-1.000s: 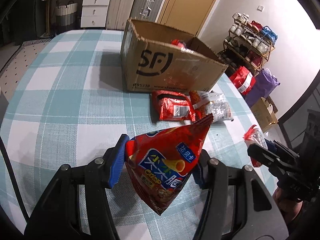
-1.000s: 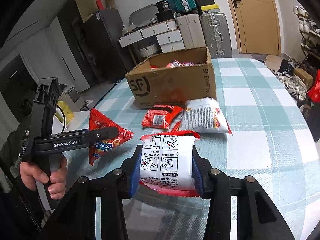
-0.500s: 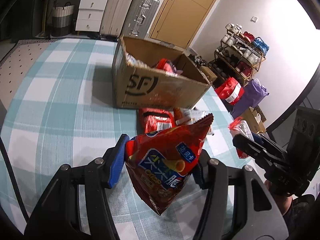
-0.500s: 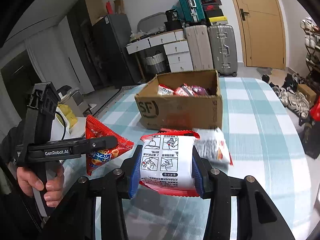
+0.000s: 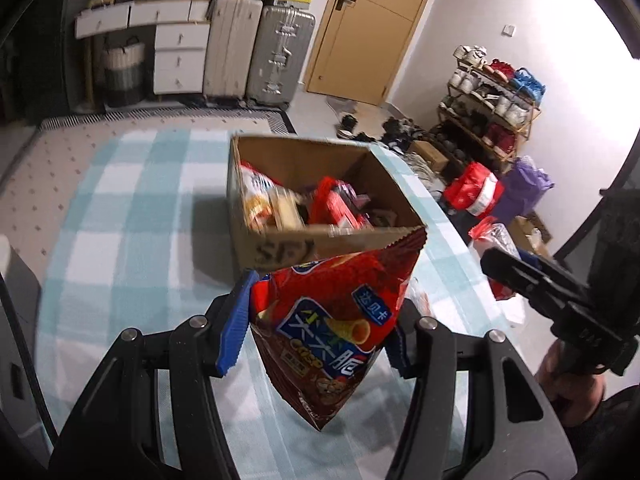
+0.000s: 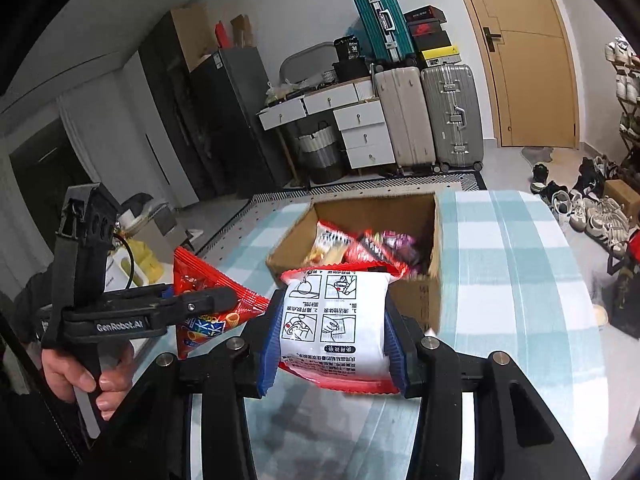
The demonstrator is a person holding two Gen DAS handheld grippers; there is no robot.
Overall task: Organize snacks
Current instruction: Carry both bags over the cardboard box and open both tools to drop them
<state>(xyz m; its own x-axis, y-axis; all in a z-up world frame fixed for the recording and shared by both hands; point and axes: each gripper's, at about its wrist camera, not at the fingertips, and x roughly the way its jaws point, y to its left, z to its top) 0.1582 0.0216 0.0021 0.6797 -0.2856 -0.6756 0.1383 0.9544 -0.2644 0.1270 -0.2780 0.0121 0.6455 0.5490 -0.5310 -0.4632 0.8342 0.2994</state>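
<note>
My left gripper (image 5: 316,332) is shut on a red triangular chip bag (image 5: 332,320) and holds it in the air just in front of the open cardboard box (image 5: 280,248), which holds several snack packets. My right gripper (image 6: 332,336) is shut on a white and red snack packet (image 6: 334,320), also lifted near the box (image 6: 420,296). In the right wrist view the left gripper (image 6: 200,304) with its red bag (image 6: 208,284) is at the left. In the left wrist view the right gripper (image 5: 508,264) is at the right.
The box stands on a table with a blue and white checked cloth (image 5: 132,216). Suitcases (image 5: 256,48) and white drawers (image 5: 176,60) stand behind, a shoe rack (image 5: 496,96) and bags (image 5: 476,192) at the right beyond the table's edge.
Both grippers have risen and moved toward the box with their packets; its inside now shows from above. The snacks lying in front of the box have dropped out of view.
</note>
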